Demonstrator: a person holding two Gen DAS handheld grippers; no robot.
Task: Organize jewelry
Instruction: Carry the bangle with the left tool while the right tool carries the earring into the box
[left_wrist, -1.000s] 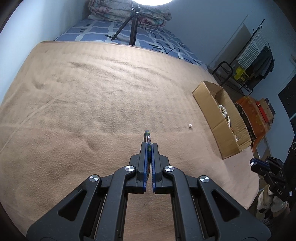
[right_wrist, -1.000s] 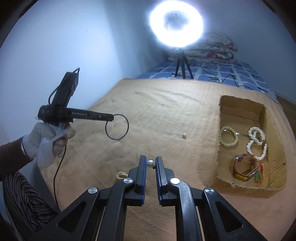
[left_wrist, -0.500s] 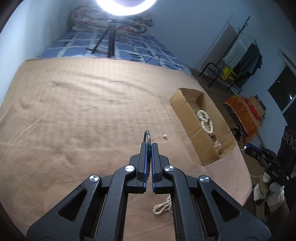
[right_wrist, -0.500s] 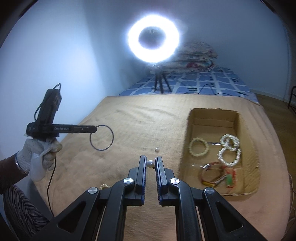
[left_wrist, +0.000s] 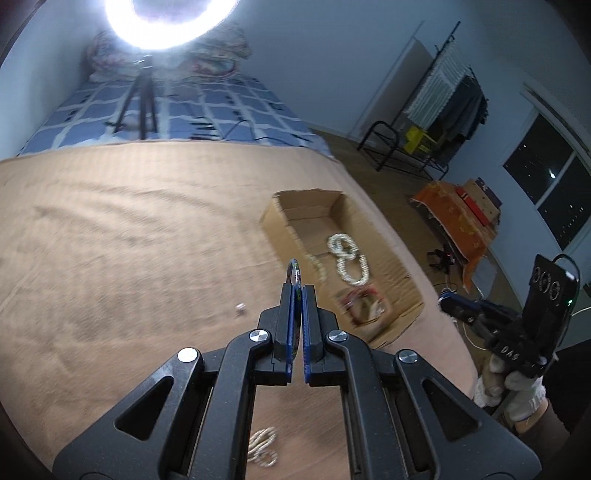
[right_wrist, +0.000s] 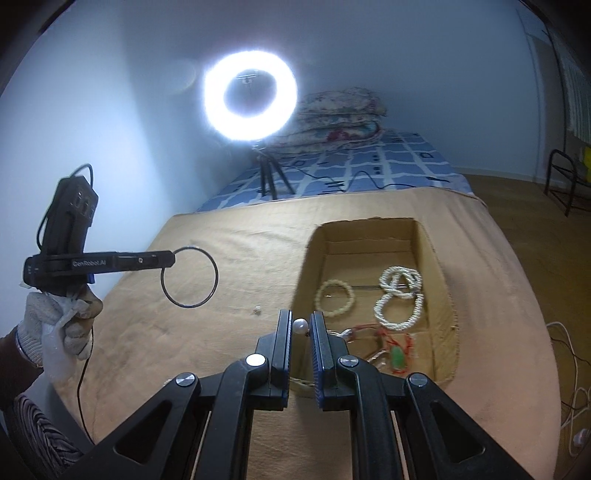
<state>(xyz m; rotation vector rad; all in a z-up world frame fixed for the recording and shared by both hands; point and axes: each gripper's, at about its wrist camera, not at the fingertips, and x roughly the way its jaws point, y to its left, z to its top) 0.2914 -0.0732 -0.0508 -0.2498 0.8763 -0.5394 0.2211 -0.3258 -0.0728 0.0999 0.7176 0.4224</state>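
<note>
My left gripper (left_wrist: 298, 291) is shut on a thin dark bangle (left_wrist: 295, 272) that stands edge-on between its pads. The right wrist view shows that bangle (right_wrist: 189, 277) as a full ring, held above the tan blanket left of the cardboard box (right_wrist: 437, 258). My right gripper (right_wrist: 300, 322) is shut on a small white pearl piece (right_wrist: 299, 326), just over the box's near left wall. In the box lie a white bead bracelet (right_wrist: 334, 297), linked pearl strands (right_wrist: 399, 295) and a red-and-green piece (right_wrist: 393, 350). A tiny stud (right_wrist: 256, 311) lies on the blanket.
A beaded bracelet (left_wrist: 263, 446) lies on the blanket under my left gripper. A ring light on a tripod (right_wrist: 250, 96) stands at the back on the blue checked bed (right_wrist: 388, 166). The blanket's edge drops to the floor right of the box (left_wrist: 306, 210). A clothes rack (left_wrist: 443, 110) stands far right.
Both grippers have moved toward the box, which now sits nearer and more central in both views. The left gripper has risen with the bangle. Both grips are unchanged.
</note>
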